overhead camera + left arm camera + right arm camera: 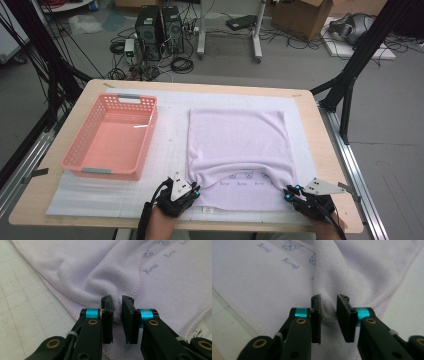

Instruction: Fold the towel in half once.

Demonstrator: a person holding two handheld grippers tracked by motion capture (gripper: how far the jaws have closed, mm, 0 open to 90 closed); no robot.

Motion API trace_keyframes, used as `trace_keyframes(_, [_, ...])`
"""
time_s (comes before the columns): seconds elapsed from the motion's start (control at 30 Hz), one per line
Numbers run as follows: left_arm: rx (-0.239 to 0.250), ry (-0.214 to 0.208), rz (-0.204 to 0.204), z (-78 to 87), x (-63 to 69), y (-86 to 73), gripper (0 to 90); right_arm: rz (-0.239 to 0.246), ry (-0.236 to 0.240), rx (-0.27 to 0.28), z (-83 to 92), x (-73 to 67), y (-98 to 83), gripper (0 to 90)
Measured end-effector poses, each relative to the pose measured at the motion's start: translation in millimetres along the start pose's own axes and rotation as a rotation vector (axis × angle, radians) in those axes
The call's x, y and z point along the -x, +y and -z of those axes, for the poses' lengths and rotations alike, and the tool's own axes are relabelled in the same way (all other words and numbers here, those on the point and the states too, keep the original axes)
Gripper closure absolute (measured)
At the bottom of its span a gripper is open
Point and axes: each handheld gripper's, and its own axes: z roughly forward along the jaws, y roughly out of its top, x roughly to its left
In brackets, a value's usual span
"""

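Lilac towel (pixel 237 145) is half folded beside the basket (pixel 112 136); both grippers (pixel 192 192) (pixel 290 194) pinch its upper layer's corners, fold unfinished.

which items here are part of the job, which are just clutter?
In play:
- towel, top layer pulled up at both near corners
- left gripper, jaws pinching towel fabric
- right gripper, jaws pinching towel fabric
- white mat under the towel

Lying about:
- pink basket, holding nothing
- computer towers, cables, cardboard box on the floor
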Motion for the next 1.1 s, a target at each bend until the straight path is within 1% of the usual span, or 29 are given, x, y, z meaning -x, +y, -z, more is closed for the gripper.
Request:
trace_keyframes(0.07, [0.002,-0.017,0.031,1.6,-4.2,-0.1,82.6,-0.009,-0.001,-0.001,0.7,1.3,-0.4,81.7])
trace_keyframes(0.13, [0.012,-0.027,0.061,3.6,-7.2,-0.3,83.6,-0.030,0.011,0.006,1.4,3.8,-1.5,83.2])
trace_keyframes(0.17, [0.016,-0.031,0.073,4.2,-8.7,-0.3,83.9,-0.028,0.009,0.009,1.9,4.5,-1.9,83.5])
trace_keyframes(0.23, [0.026,-0.035,0.089,5.2,-10.4,-0.3,84.5,-0.023,0.006,0.012,2.8,4.6,-2.2,84.0])
trace_keyframes(0.3, [0.031,-0.044,0.094,7.2,-12.6,-0.4,85.0,-0.026,0.009,0.015,4.1,5.2,-2.4,84.2])
trace_keyframes(0.33, [0.042,-0.052,0.106,8.4,-13.6,-0.4,85.1,-0.031,0.013,0.017,5.1,5.5,-2.7,84.2])
trace_keyframes(0.4, [0.063,-0.074,0.129,12.2,-16.4,-0.2,85.1,-0.032,0.011,0.027,9.1,7.8,-3.5,84.3])
trace_keyframes(0.43, [0.072,-0.078,0.133,14.7,-18.0,0.1,85.1,-0.043,0.014,0.035,11.9,8.6,-3.9,84.3])
trace_keyframes(0.53, [0.095,-0.096,0.160,22.0,-23.7,0.7,85.2,-0.055,0.018,0.061,21.3,12.5,-5.0,84.4])
trace_keyframes(0.63, [0.118,-0.130,0.187,29.8,-28.8,0.4,85.2,-0.066,0.022,0.077,30.2,16.2,-6.3,84.4])
trace_keyframes(0.67, [0.119,-0.145,0.191,32.6,-29.7,-0.1,85.2,-0.066,0.028,0.082,33.3,17.1,-6.7,84.5])
trace_keyframes(0.77, [0.117,-0.171,0.192,39.5,-27.7,-2.9,85.2,-0.066,0.046,0.093,41.8,17.5,-9.8,84.7])
trace_keyframes(0.83, [0.107,-0.178,0.190,42.6,-26.0,-5.4,85.2,-0.054,0.057,0.087,46.1,16.2,-12.6,85.0])
trace_keyframes(0.97, [0.082,-0.179,0.185,47.5,-23.8,-12.3,85.1,-0.034,0.066,0.055,50.1,9.1,-18.0,85.1])
trace_keyframes(1.03, [0.068,-0.191,0.187,50.3,-22.2,-16.0,85.1,-0.015,0.073,0.032,51.2,6.8,-20.0,85.1])
trace_keyframes(1.1, [0.052,-0.194,0.169,53.0,-19.3,-18.2,85.0,-0.003,0.073,0.010,52.7,3.4,-22.0,85.0])
